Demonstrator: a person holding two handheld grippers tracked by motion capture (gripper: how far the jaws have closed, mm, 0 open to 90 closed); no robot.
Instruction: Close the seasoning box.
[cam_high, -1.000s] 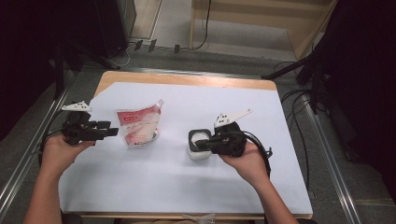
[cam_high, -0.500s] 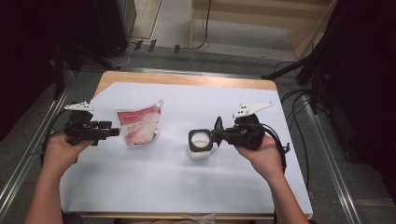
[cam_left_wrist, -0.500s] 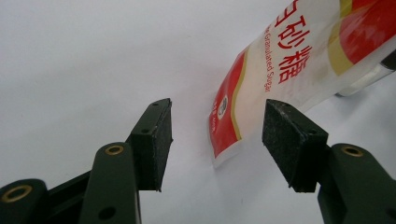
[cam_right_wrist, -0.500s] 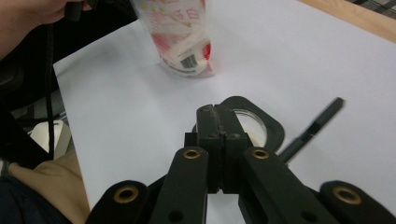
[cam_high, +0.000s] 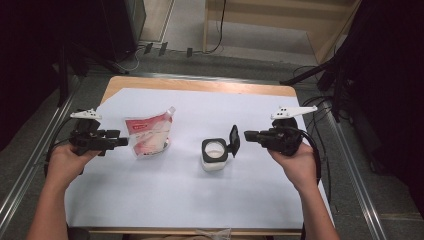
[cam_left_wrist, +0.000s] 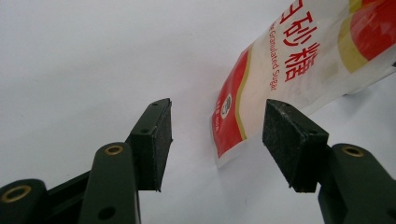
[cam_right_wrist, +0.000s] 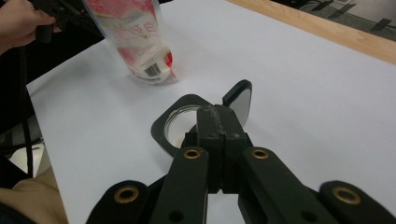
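Lid (cam_high: 233, 138) is now flipped open on the jar (cam_high: 214, 155); right gripper (cam_high: 249, 135), fingers shut and empty, is withdrawn rightward. Left gripper (cam_left_wrist: 217, 130), fingers parted and just widened, is seen framing the sugar pouch (cam_left_wrist: 280, 70) edge untouched.

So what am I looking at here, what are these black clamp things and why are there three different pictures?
A person sits at a table covered with white paper and holds a hand-operated clamp tool in each hand. The high view looks down from above. The other two come from small cameras riding on each tool, looking along its black jaws.

The left gripper has its jaws open, with a corner of the bag of granulated sugar between them, not pinched. The bag stands upright on the paper.

The right gripper has its jaws shut with nothing in them. Just ahead of it stands a small white container whose black flip lid stands open.

Nothing is held in either tool.
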